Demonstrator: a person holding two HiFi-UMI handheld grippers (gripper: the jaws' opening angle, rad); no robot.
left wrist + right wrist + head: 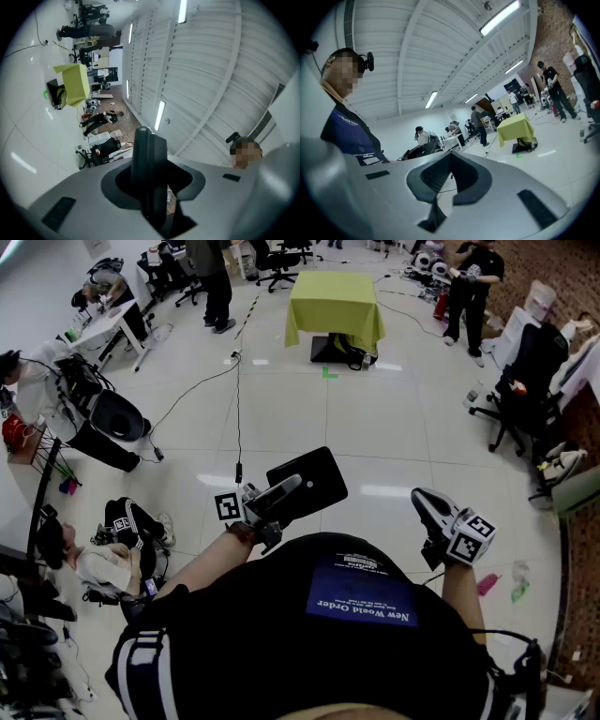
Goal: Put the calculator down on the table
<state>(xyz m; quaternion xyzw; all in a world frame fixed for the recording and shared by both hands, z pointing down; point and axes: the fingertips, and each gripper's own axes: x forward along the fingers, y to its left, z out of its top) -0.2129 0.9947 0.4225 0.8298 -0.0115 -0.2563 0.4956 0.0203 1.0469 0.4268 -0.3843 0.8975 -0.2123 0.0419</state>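
A flat black calculator [309,479] is clamped in my left gripper [292,486], held in the air over the floor just ahead of the person's chest. In the left gripper view the calculator [149,173] stands edge-on between the jaws, tilted upward toward the ceiling. My right gripper [421,496] hangs at the right, jaws together and empty; in the right gripper view [450,158] its jaws meet with only a thin slit. The table with a yellow-green cloth [333,298] stands far ahead across the room, also visible as the table [75,84] and the table [514,129].
A cable [236,399] runs across the white tiled floor toward the table. A black case [335,350] sits under the table. Office chairs [525,395] stand at the right, bags and a seated person [89,559] at the left. Several people stand at the far end.
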